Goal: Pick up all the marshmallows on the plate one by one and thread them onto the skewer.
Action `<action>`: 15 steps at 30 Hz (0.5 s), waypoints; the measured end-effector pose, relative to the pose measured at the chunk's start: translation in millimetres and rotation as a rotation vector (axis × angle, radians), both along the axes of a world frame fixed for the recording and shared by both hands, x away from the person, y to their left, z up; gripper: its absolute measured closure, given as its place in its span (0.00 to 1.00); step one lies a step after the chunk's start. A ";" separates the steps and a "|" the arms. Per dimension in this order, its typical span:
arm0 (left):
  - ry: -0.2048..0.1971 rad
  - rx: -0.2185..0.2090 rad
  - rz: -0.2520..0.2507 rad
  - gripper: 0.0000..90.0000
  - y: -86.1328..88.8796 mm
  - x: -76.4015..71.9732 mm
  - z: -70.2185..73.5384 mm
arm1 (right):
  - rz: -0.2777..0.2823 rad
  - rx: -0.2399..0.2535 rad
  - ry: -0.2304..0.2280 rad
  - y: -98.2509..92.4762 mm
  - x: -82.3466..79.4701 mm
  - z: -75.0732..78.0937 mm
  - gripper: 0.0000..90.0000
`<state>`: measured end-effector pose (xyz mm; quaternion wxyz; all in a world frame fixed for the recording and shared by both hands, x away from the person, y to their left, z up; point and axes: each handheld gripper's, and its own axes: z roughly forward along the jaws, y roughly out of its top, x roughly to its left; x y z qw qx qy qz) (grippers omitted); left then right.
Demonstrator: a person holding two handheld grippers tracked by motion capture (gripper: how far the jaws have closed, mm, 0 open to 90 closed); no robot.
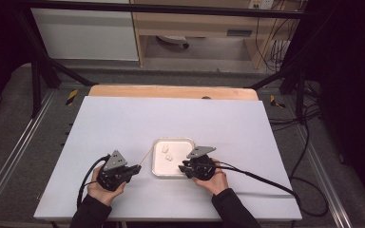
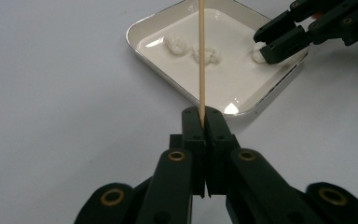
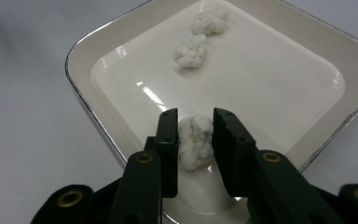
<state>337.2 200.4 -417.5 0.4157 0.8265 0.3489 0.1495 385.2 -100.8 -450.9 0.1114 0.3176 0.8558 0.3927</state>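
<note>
Right gripper view: my right gripper (image 3: 195, 140) sits low in the frame over the near corner of the white tray (image 3: 84, 60). Its jaws stand narrow around a white popcorn-like lump (image 3: 195, 142); the left pad touches it, while a slight gap remains at the right pad. Two more lumps (image 3: 191, 51) lie toward the upper centre, well apart from the jaws. In the left gripper view, my left gripper (image 2: 204, 122) clamps a thin wooden skewer (image 2: 201, 56), which runs up the frame centre across the tray. The table (image 1: 123, 123) surrounds the tray.
</note>
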 end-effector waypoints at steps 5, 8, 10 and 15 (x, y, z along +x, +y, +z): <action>-0.002 -0.004 -0.001 0.99 -1.2 -0.8 -0.1 | 0.001 0.037 -0.010 -4.3 -0.2 10.3 0.81; -0.005 -0.007 -0.003 0.99 -2.6 -1.5 -0.1 | 0.002 0.062 -0.020 -7.9 -0.8 18.6 0.81; -0.008 -0.009 -0.006 0.99 -4.0 -2.2 0.1 | -0.001 0.084 -0.028 -11.3 -1.2 25.7 0.82; -0.018 -0.017 -0.012 0.99 -8.1 -3.6 0.3 | -0.004 0.163 -0.041 -20.5 -2.7 45.1 0.82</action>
